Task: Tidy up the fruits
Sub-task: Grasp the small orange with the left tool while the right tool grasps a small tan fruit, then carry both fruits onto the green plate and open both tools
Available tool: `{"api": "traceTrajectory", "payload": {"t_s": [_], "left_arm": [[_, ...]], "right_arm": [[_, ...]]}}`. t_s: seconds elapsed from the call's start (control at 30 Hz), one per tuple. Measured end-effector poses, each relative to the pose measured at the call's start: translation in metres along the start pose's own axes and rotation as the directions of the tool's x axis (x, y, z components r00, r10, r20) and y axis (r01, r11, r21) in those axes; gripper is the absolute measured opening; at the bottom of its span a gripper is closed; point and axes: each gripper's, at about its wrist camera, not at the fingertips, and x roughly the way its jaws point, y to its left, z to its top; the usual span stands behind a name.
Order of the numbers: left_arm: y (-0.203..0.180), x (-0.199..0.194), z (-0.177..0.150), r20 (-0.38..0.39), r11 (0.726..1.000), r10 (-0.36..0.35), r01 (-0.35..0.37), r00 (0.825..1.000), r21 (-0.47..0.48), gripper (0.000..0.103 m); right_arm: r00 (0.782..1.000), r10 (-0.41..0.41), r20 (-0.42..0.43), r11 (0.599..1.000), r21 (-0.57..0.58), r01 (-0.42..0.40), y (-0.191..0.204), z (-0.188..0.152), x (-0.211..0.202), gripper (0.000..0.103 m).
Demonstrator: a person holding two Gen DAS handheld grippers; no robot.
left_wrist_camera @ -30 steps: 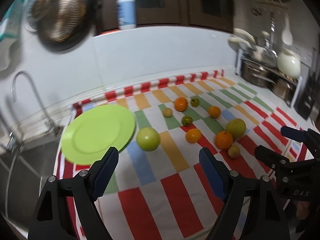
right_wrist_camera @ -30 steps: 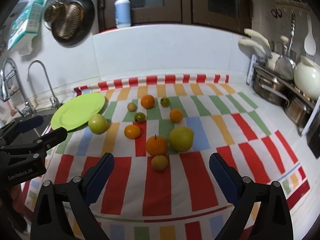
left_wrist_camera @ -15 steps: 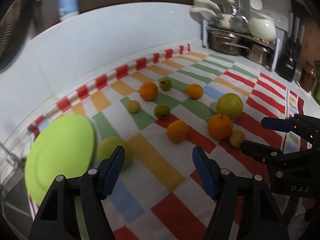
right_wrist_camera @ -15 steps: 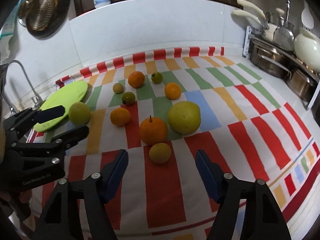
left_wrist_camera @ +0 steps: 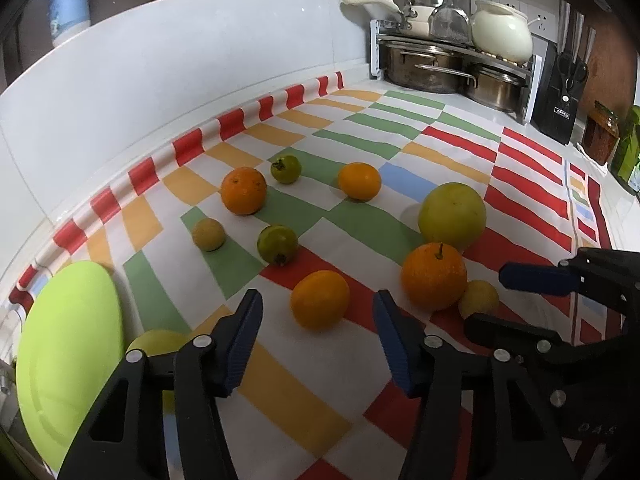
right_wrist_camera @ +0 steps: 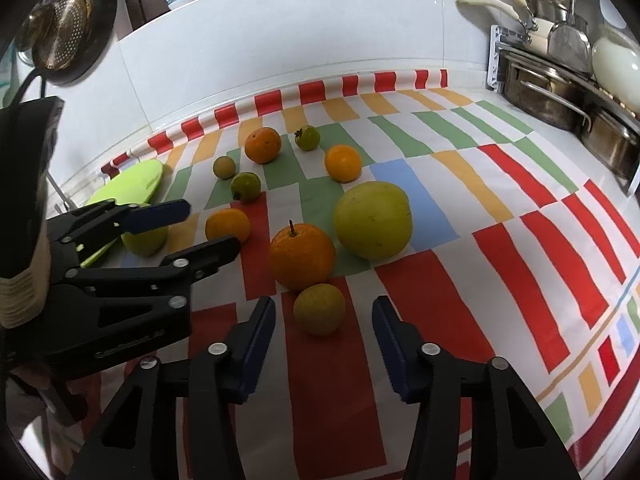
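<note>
While both sets of jaws have just been closing, neither presses on anything: the left gripper (left_wrist_camera: 318,334) has its jaws apart on either side of a small orange (left_wrist_camera: 320,299), which lies just beyond the tips, and the right gripper (right_wrist_camera: 324,330) has its jaws apart around a small yellow-green fruit (right_wrist_camera: 319,309), untouched by either pad. Taking the stemmed orange (right_wrist_camera: 302,256) as landmark, the small yellow-green fruit lies touching its near side, and the large yellow-green fruit (right_wrist_camera: 373,220) sits just beside it on the far right. The small orange lies near it on the left, with a dark green fruit (right_wrist_camera: 245,187) beyond. Farther back sit another orange (right_wrist_camera: 263,145), a second green fruit (right_wrist_camera: 307,137), a tangerine (right_wrist_camera: 343,163) and a small dull yellow fruit (right_wrist_camera: 224,167). Well to its left, the green plate (left_wrist_camera: 68,344) lies on the striped cloth (right_wrist_camera: 520,200) covering the desk, with a green apple (right_wrist_camera: 145,240) just beside the plate.
</note>
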Motion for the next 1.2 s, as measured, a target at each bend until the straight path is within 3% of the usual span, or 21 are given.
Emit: {"api": "traceTrajectory", "payload": {"t_s": [0.4,0.47,0.83,1.2], "left_arm": [[0.002,0.019,0.000,-0.057,0.999,-0.026,0.023,0.998,-0.040,0.034],[0.001,0.018,-0.001,-0.057,0.999,-0.024,0.022,0.998,-0.042,0.034],[-0.001,-0.003,-0.007,-0.052,0.994,-0.009,0.003,0.999,-0.111,0.034],[0.004,-0.052,-0.015,-0.010,0.973,0.079,-0.080,0.997,-0.216,0.034]], "right_arm": [[1.000,0.018,-0.018,1.000,0.000,-0.018,0.002,0.002,0.009,0.034],[1.000,0.017,-0.018,1.000,0.001,-0.016,0.002,0.002,0.009,0.030],[0.999,0.038,0.000,0.999,-0.012,-0.038,0.002,0.001,-0.003,0.030],[0.994,0.095,0.045,0.992,-0.093,-0.090,0.011,0.009,-0.025,0.030]]}}
